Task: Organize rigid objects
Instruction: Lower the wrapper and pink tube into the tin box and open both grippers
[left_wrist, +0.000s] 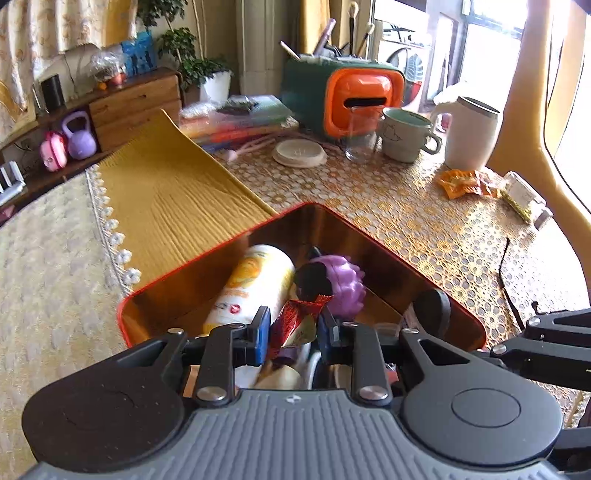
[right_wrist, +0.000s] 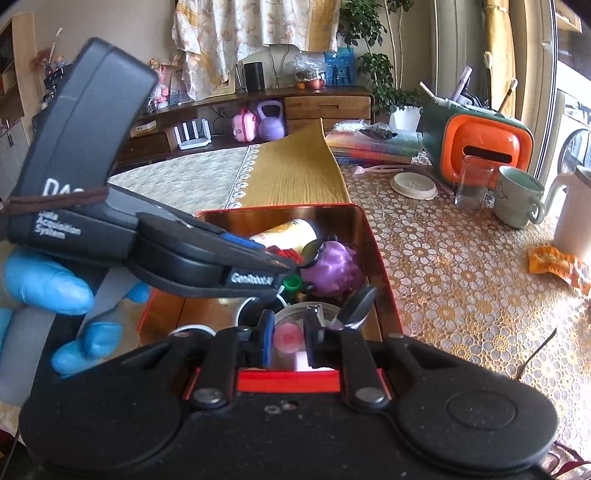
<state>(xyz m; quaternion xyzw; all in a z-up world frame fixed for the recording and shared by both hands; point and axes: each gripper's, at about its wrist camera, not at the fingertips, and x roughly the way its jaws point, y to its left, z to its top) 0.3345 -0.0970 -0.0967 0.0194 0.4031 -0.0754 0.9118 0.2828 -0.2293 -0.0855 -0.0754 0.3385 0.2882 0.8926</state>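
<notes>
The left gripper (left_wrist: 293, 334) has a grey ribbed body, black rounded side discs, black linkage arms with silver screws, and blue pads (left_wrist: 263, 332). The right gripper (right_wrist: 289, 339) is black all over, dusty, with the same screws and blue pads. White lettering reads "GenRobot.AI" and "Data Acquisition System". The hand (right_wrist: 55, 295) wears a blue glove.

Left of the right gripper (right_wrist: 288, 341), the left gripper (right_wrist: 275, 264) bears "GenRobot.AI" in white near its fingers and, farther back on its body, "Data Acquisition System" under large letters starting "DA" (the rest is cut off by a brown band).
</notes>
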